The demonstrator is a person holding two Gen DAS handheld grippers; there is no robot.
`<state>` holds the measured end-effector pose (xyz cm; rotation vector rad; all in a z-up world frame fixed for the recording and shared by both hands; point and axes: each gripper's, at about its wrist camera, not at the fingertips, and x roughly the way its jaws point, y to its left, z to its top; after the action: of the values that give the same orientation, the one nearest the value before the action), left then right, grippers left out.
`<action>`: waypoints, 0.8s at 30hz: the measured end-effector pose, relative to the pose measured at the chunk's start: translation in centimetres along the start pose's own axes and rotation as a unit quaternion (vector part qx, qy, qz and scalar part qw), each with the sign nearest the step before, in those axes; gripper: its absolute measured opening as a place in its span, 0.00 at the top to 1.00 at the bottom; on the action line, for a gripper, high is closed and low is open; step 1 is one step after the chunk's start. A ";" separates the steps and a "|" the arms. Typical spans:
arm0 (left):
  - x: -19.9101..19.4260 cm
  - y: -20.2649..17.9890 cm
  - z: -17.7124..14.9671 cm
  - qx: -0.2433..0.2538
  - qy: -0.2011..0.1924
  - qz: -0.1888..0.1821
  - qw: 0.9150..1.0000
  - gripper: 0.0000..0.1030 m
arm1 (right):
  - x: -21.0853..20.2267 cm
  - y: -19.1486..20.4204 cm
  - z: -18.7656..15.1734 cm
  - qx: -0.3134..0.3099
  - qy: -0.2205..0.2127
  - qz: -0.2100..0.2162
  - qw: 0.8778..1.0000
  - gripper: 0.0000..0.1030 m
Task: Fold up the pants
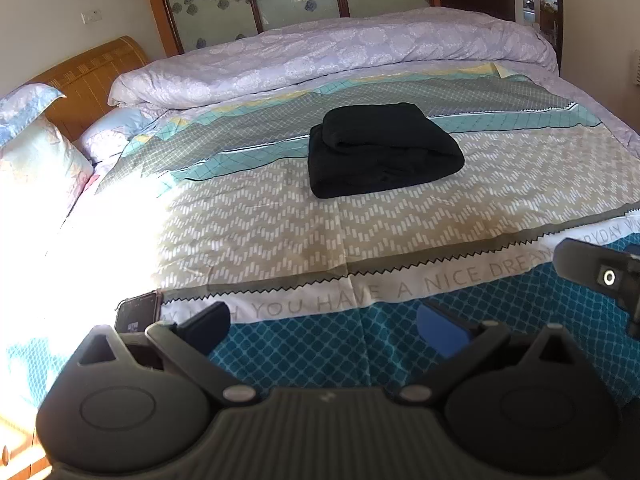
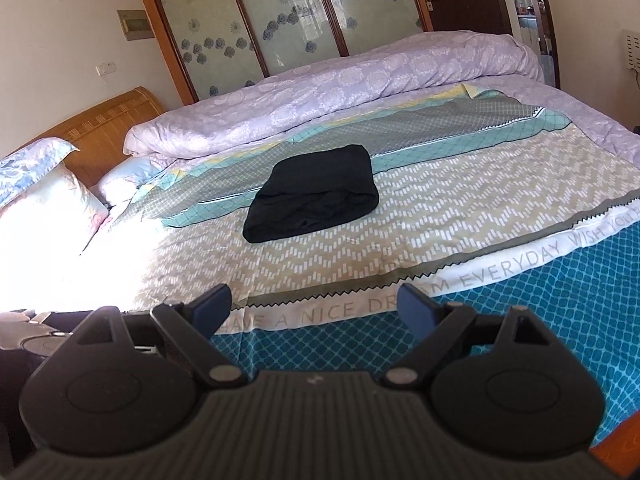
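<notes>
The black pants (image 1: 380, 150) lie folded into a compact bundle in the middle of the patterned bedsheet (image 1: 256, 232), also seen as the black pants (image 2: 316, 198) in the right wrist view. My left gripper (image 1: 324, 326) hovers open over the near teal edge of the sheet, well short of the pants, with nothing between its fingers. My right gripper (image 2: 318, 306) is open too, empty, and equally far back from the bundle. Part of the right gripper's body (image 1: 600, 276) shows at the right edge of the left wrist view.
A rolled lilac duvet (image 1: 332, 52) runs along the far side of the bed. Pillows (image 1: 36, 152) and a wooden headboard (image 1: 92, 76) stand at the left. A phone (image 1: 138, 312) lies near the left gripper. Bright sunlight washes out the sheet's left part.
</notes>
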<state>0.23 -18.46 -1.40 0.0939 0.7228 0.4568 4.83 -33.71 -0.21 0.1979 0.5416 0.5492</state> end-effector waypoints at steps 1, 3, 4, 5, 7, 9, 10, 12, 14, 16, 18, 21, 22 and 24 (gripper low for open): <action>0.3 -0.2 0.2 0.002 0.003 -0.002 1.000 0.00 | 0.2 -0.3 0.1 0.006 0.002 -0.001 1.000 0.11; 1.0 -0.7 0.5 0.013 0.007 -0.003 1.000 0.00 | 0.6 -0.7 0.2 0.013 0.003 -0.004 1.000 0.11; 1.3 -1.0 0.6 0.017 0.009 -0.002 1.000 0.00 | 0.7 -0.8 0.3 0.012 0.001 -0.007 1.000 0.11; 1.7 -1.2 0.8 0.021 0.012 -0.002 1.000 0.00 | 0.9 -0.9 0.3 0.011 0.000 -0.010 1.000 0.11; 2.3 -1.6 1.1 0.023 0.017 -0.006 1.000 0.00 | 1.3 -1.2 0.3 0.014 0.002 -0.013 1.000 0.11; 2.6 -1.9 1.4 0.023 0.020 -0.011 0.999 0.00 | 1.6 -1.5 0.4 0.016 0.008 -0.013 1.000 0.11; 2.8 -2.0 1.5 0.024 0.021 -0.012 0.999 0.00 | 1.8 -1.6 0.5 0.016 0.008 -0.015 1.000 0.11; 3.1 -2.3 1.6 0.027 0.023 -0.013 0.999 0.00 | 1.9 -1.9 0.6 0.018 0.008 -0.017 1.000 0.11; 3.4 -2.5 1.6 0.028 0.028 -0.014 0.999 0.00 | 2.1 -2.2 0.8 0.020 0.010 -0.017 1.000 0.11; 3.6 -2.6 1.6 0.029 0.031 -0.014 0.999 0.00 | 2.1 -2.2 0.8 0.020 0.012 -0.016 1.000 0.11; 3.7 -2.5 1.5 0.029 0.034 -0.014 0.999 0.00 | 2.3 -2.3 0.8 0.021 0.015 -0.014 1.000 0.11; 3.8 -2.4 1.4 0.029 0.038 -0.016 0.999 0.00 | 2.4 -2.2 0.7 0.022 0.017 -0.012 1.000 0.11; 3.8 -2.4 1.4 0.029 0.039 -0.017 0.999 0.00 | 2.4 -2.3 0.7 0.022 0.018 -0.012 1.000 0.11; 3.9 -2.3 1.4 0.029 0.042 -0.020 0.999 0.00 | 2.4 -2.2 0.8 0.021 0.020 -0.011 1.000 0.11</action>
<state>4.55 -18.74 -3.31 0.1149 0.8192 0.4045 7.96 -34.28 -1.34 0.2217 0.5938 0.5221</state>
